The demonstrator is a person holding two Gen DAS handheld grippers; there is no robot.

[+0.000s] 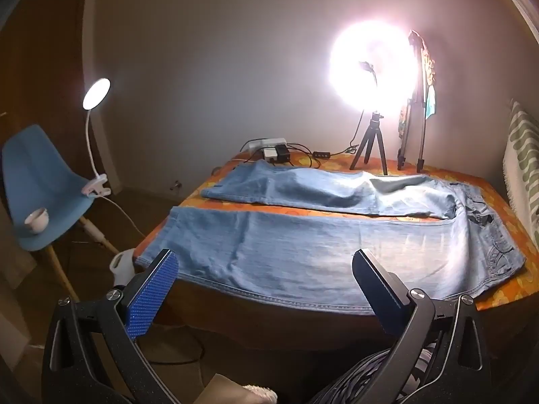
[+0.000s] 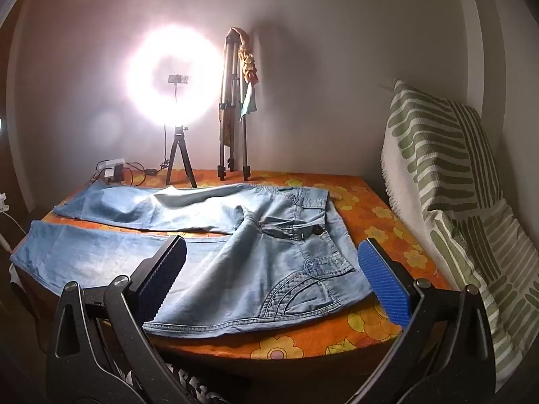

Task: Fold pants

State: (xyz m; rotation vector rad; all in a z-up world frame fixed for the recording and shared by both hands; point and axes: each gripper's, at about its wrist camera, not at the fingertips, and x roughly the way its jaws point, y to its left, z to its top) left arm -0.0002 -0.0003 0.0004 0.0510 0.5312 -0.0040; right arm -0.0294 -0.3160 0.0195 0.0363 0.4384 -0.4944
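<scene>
Both tools stand spread wide and hold nothing. Left tool (image 1: 262, 266) angles downward at the lower centre of its frame, its blue-padded fingers (image 1: 153, 294) framing the near leg of the jeans (image 1: 303, 245). Right tool (image 2: 271, 252) tilts down likewise, straddling the waistband end.

Those light blue jeans (image 2: 209, 235) lie flat on the bench (image 2: 303, 343), which wears an orange flowered cloth, legs parted and running toward the left of the frame. Their near hem overhangs the bench's front edge.

At the far edge stand a ring light (image 2: 175, 80), a folded tripod (image 2: 232, 107) and a power strip (image 1: 267, 143). Bare cloth remains right of the waistband.
</scene>
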